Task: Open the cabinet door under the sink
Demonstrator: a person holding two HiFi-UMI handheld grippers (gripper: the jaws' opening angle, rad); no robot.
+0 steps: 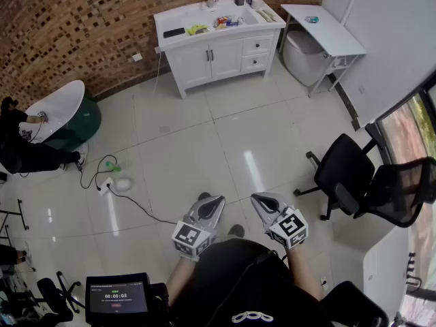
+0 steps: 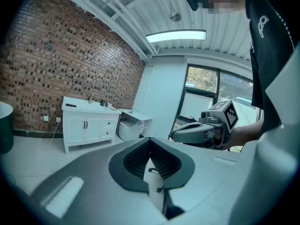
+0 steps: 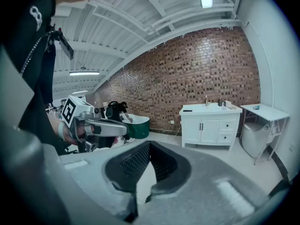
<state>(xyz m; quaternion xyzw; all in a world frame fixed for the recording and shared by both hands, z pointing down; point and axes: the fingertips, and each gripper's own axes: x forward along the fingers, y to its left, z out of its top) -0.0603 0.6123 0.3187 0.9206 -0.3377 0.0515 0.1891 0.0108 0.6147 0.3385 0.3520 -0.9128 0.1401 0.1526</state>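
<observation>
The white sink cabinet (image 1: 216, 54) stands against the brick wall, far across the tiled floor. Its two doors (image 1: 208, 60) are closed, with dark handles at the middle seam. It also shows small in the left gripper view as the cabinet (image 2: 89, 125) and in the right gripper view as the cabinet (image 3: 209, 127). My left gripper (image 1: 216, 201) and right gripper (image 1: 258, 199) are held side by side close to my body, pointing toward the cabinet. Both are shut and hold nothing: left gripper (image 2: 150, 145), right gripper (image 3: 149, 147).
A white folding table (image 1: 320, 26) with a round bin (image 1: 300, 56) under it stands right of the cabinet. Black office chairs (image 1: 351, 176) are at the right. A green and white tub (image 1: 65, 111), a person (image 1: 20, 152) and a floor cable (image 1: 109, 182) are at the left.
</observation>
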